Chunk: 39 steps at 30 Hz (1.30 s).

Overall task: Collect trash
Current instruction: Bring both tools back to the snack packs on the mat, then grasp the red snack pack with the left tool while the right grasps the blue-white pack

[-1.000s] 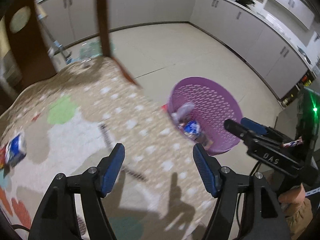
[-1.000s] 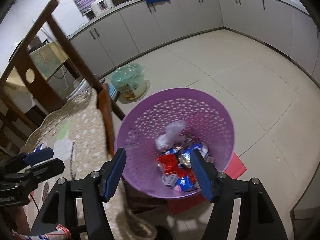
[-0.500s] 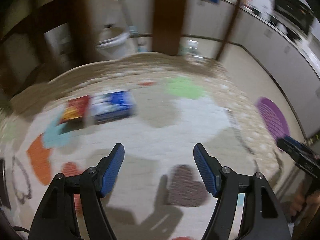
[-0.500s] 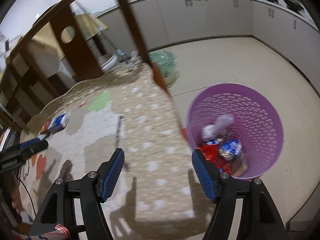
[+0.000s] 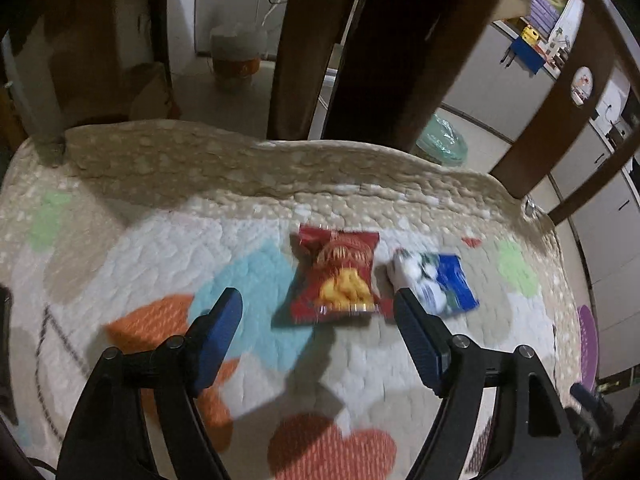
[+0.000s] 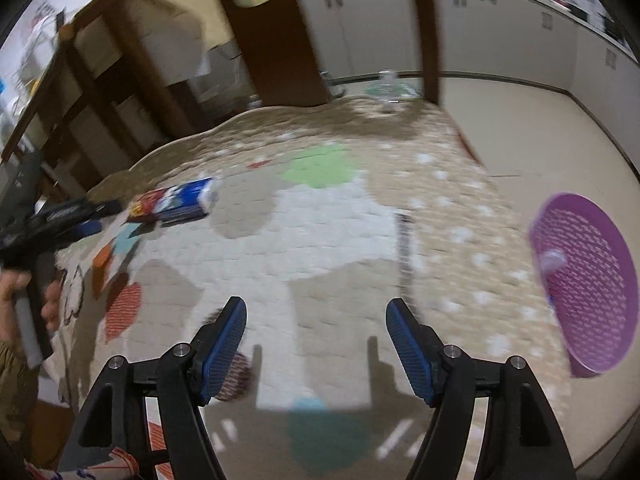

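Note:
A red snack packet (image 5: 334,276) and a blue-and-white packet (image 5: 434,280) lie side by side on the quilted tablecloth (image 5: 160,240). My left gripper (image 5: 317,304) hovers just short of the red packet, its jaws opening and touching nothing. My right gripper (image 6: 316,310) is open over bare cloth near the table's middle, with nothing between its fingers. From the right wrist view the blue packet (image 6: 188,198) and the red packet (image 6: 146,204) sit far left, beside the left gripper (image 6: 80,216). The purple basket (image 6: 588,292) stands on the floor, right of the table.
Dark wooden chair backs (image 5: 380,40) rise behind the table's far edge. A person's hand (image 6: 16,292) holds the left tool's handle. A sliver of the purple basket (image 5: 587,336) shows past the table's right edge. White cabinets (image 6: 500,40) line the far wall.
Both views swung away from the purple basket onto the table. The left gripper now faces the two packets up close; the basket has slid to the right edge of the right view.

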### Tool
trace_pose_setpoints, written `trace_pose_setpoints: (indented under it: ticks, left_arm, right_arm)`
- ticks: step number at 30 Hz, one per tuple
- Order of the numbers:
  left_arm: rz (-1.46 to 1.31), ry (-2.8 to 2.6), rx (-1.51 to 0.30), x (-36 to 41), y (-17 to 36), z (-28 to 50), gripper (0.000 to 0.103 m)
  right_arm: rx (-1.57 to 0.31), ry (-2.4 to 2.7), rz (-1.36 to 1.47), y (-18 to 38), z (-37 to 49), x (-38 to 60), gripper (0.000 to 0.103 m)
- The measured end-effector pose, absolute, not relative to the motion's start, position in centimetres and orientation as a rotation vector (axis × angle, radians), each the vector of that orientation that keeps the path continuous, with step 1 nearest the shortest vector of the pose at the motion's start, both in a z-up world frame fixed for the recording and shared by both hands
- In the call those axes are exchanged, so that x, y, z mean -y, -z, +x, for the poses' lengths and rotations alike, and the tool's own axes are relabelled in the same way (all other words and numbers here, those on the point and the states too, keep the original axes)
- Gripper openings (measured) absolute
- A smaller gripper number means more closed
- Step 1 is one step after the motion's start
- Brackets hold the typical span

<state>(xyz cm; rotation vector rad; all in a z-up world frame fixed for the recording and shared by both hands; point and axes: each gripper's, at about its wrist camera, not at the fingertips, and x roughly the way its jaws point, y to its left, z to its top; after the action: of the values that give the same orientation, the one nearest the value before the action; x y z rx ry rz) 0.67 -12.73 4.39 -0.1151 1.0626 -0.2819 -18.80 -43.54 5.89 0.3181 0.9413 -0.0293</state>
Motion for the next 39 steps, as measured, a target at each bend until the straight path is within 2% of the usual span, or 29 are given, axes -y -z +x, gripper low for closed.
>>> trace_pose_setpoints:
  ticks: [7,8,9,10,12,19,24,31,39]
  left_arm:
    - [-0.098,0.327,-1.120,15.0,-1.9,3.4,0.077]
    - [-0.098,0.334,-1.129,15.1,-1.6,3.4,0.074]
    - [-0.102,0.343,-1.139,15.1,-1.3,3.4,0.051]
    - [-0.103,0.348,-1.155,15.1,-0.9,3.2,0.042]
    - [-0.122,0.358,-1.145,14.6,-0.9,2.7,0.036]
    - [-0.137,0.353,-1.131,12.0,-2.4,-2.5,0.036]
    - [-0.149,0.371,-1.133,10.7,-2.8,-7.0,0.036]
    - [-0.171,0.360,-1.175,9.5,-1.3,-9.7,0.036]
    - [-0.240,0.366,-1.152,8.1,-0.9,-10.3,0.037]
  right_arm:
    - [-0.964,-0.051,0.277,-5.5,-16.3,39.5,0.077]
    - [-0.966,-0.056,0.275,-5.4,-16.1,39.3,0.077]
    - [-0.968,-0.063,0.274,-5.3,-15.8,39.0,0.077]
    - [-0.970,-0.068,0.272,-5.4,-15.5,38.7,0.077]
    - [-0.971,-0.074,0.265,-5.4,-15.1,38.4,0.078]
    - [-0.981,-0.141,0.251,-5.2,-11.2,37.6,0.080]
    - [-0.963,-0.249,0.239,-5.9,-4.8,37.1,0.082]
    - [-1.063,-0.356,0.297,-3.9,3.9,34.5,0.084]
    - [-1.144,-0.503,0.215,-2.9,2.5,30.8,0.085]
